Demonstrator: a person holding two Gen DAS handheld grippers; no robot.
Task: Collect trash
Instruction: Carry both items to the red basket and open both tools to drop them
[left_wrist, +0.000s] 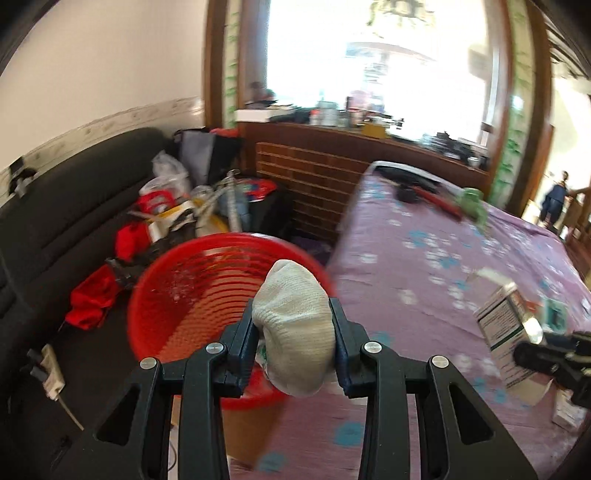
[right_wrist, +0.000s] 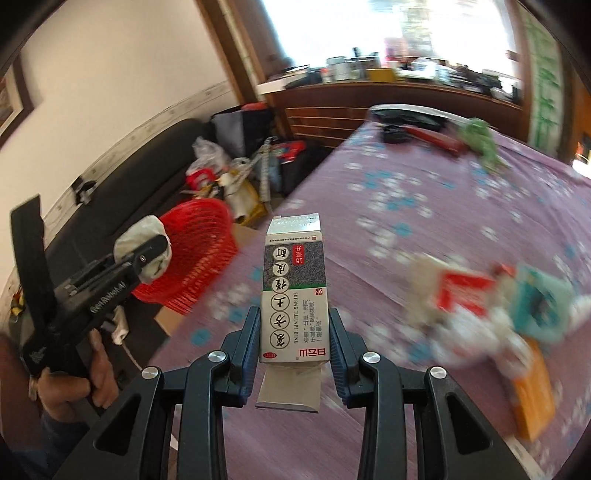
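Clamping both loads, we've got the left gripper (left_wrist: 293, 328) with jaws pinched on a white sock (left_wrist: 295, 325) at the red basket (left_wrist: 192, 291) rim, the right gripper (right_wrist: 293, 347) squeezing a medicine box (right_wrist: 293, 291) over the bed (right_wrist: 406, 206). Let's centre above the basket before releasing. Blurred litter (right_wrist: 480, 295) beyond, probably packets.

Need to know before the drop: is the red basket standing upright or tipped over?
Upright. The red basket has its open mouth facing up beside the bed, and its ribbed inside wall shows from above in the left wrist view.
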